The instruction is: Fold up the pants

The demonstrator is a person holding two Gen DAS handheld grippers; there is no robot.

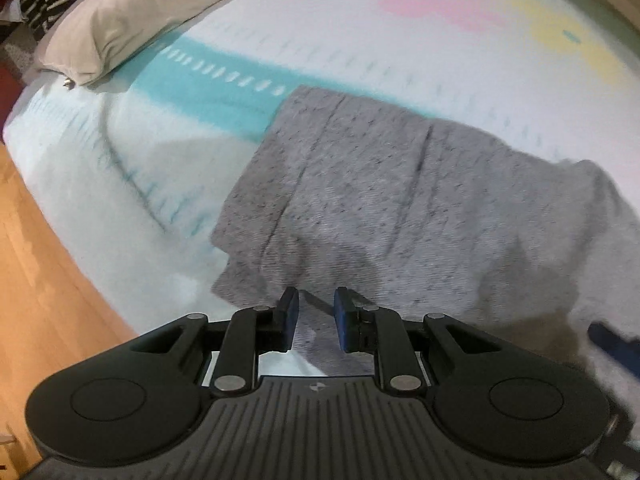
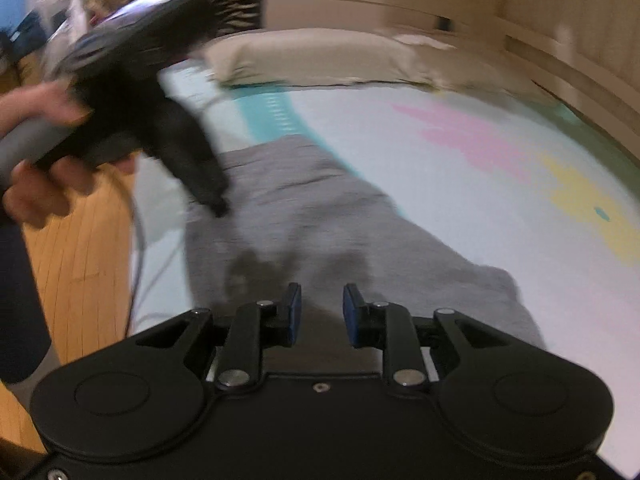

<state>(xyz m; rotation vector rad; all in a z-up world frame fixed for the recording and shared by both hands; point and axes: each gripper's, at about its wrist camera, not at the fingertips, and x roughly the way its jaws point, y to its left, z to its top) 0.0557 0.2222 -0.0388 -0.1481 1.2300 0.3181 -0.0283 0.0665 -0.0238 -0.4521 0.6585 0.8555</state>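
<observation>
Grey pants (image 1: 380,184) lie folded and flat on the bed, also seen in the right wrist view (image 2: 320,220). My left gripper (image 1: 315,296) hovers over their near left edge, pointing steeply down. Its pads stand close together with nothing pinched between them. The right wrist view shows this gripper (image 2: 216,204) blurred at upper left, held by a person's hand (image 2: 36,192). My right gripper (image 2: 322,292) hangs over the near end of the pants. Its jaws are apart and nothing is between them. Both views are smeared by motion.
The bed sheet (image 1: 400,40) is white with teal, pink and yellow patches. A beige pillow (image 1: 132,12) lies at the head of the bed (image 2: 320,56). Wooden floor (image 1: 48,280) runs along the bed's left side. A thin cable (image 2: 136,240) hangs there.
</observation>
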